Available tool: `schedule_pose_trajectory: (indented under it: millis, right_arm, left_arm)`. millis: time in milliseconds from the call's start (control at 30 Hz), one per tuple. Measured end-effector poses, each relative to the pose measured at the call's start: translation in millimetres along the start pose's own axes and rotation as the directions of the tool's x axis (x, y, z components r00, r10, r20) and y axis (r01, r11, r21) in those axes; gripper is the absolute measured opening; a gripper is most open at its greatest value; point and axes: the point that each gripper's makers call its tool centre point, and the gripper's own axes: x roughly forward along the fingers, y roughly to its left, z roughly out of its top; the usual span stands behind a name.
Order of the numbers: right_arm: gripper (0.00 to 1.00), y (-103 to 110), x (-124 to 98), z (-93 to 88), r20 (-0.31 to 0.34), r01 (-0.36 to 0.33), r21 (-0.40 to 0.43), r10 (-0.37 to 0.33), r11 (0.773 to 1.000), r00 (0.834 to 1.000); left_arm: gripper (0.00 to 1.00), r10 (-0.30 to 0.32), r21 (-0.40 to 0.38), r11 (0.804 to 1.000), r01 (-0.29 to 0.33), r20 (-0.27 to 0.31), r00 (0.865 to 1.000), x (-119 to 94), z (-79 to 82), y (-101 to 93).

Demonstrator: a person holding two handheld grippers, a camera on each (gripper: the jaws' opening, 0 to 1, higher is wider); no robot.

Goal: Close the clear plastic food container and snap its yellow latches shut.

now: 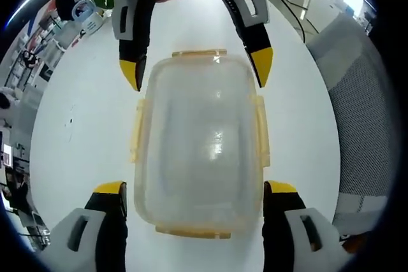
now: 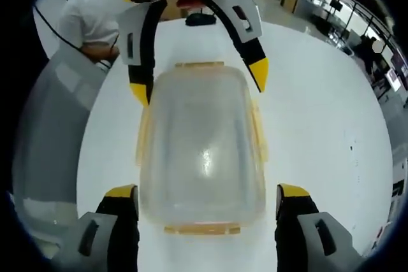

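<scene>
The left tool (image 1: 197,189) stands wide, its yellow-tipped jaws just beside the near end of the clear food container (image 1: 199,141), one on each side, gripping nothing. The container lies flat on the white tabletop (image 1: 83,132) with its lid on, and its yellow latches (image 1: 137,133) run along all four edges; whether they are snapped down I cannot tell. Beyond its far end the right tool (image 1: 197,71) faces the left one. In its own view the right tool (image 2: 207,199) is equally wide, straddling the container's (image 2: 201,148) opposite end, with the left tool (image 2: 199,84) across from it.
</scene>
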Motion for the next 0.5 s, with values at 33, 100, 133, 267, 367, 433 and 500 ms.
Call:
schedule_pose_trajectory:
  millis: [33, 100, 133, 267, 367, 433, 500]
  right_arm:
    - [0.90, 0, -1, -1.2, 0.000, 0.003, -0.001, -0.003, 1.000, 1.000]
    - [0.93, -1, -2, -3.4, 0.004, 0.021, -0.002, -0.021, 1.000, 1.000]
    - [0.93, -1, -3, -4.4, 0.006, 0.025, 0.004, -0.025, 1.000, 1.000]
    - [0.93, -3, -6, -3.2, 0.040, 0.048, 0.031, -0.049, 0.998, 0.998]
    - [0.94, -4, -9, -2.6, 0.066, 0.064, 0.055, -0.068, 0.996, 0.996]
    - [0.94, -3, -10, -4.6, 0.072, 0.065, 0.071, -0.070, 0.995, 0.995]
    - [0.93, -2, -12, -6.9, 0.078, 0.072, 0.077, -0.078, 0.994, 0.994]
  left_arm:
    - [0.90, 0.001, -0.001, 1.000, -0.001, 0.000, 1.000, 0, -0.4, -0.2]
    - [0.92, 0.006, -0.008, 1.000, -0.006, 0.004, 1.000, -2, -0.8, -0.5]
    - [0.92, 0.011, -0.011, 1.000, -0.011, 0.006, 1.000, -3, -1.3, -0.1]
    - [0.92, 0.019, -0.031, 0.999, -0.018, 0.011, 1.000, -5, -4.0, 1.5]
    - [0.93, 0.030, -0.059, 0.998, -0.028, 0.028, 0.999, -8, -4.2, 3.1]
    - [0.93, 0.036, -0.072, 0.997, -0.033, 0.036, 0.999, -10, -5.1, 3.0]
    - [0.93, 0.039, -0.081, 0.996, -0.035, 0.038, 0.999, -11, -7.6, 2.2]
